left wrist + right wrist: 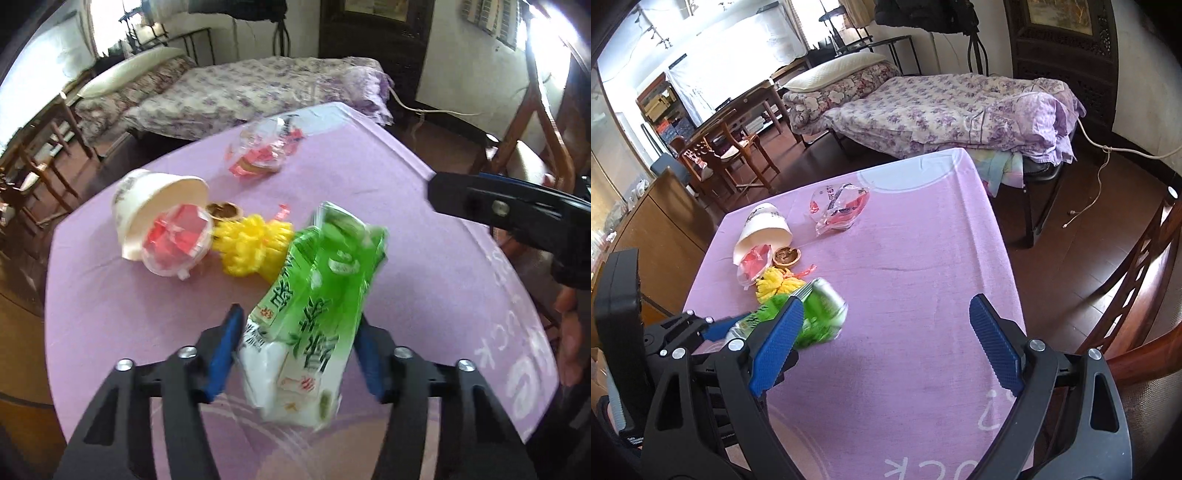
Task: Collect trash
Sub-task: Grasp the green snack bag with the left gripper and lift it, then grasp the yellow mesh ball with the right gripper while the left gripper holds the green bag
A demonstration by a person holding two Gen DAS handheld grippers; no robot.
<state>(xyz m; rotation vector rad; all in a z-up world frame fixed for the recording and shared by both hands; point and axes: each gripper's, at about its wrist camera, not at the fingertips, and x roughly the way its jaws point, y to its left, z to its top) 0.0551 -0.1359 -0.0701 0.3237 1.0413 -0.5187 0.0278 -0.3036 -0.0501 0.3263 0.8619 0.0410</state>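
My left gripper (295, 347) is shut on a green and white tissue pack (314, 310) and holds it above the purple tablecloth (369, 184); the pack is blurred and also shows in the right wrist view (820, 314). My right gripper (886, 343) is open and empty over the cloth, to the right of the pack. Beyond lie a yellow ribbon bow (251, 243), a tipped white paper cup (155, 203) with a clear lid holding red wrappers (177, 240), a brown nutshell (223, 211) and a clear plastic bag of red wrappers (266, 147).
A bed with a floral cover (942, 107) stands beyond the table. A wooden chair (1137, 277) is at the right edge, wooden chairs and a desk (731, 144) at the left. A white cable (1093, 195) lies on the dark floor.
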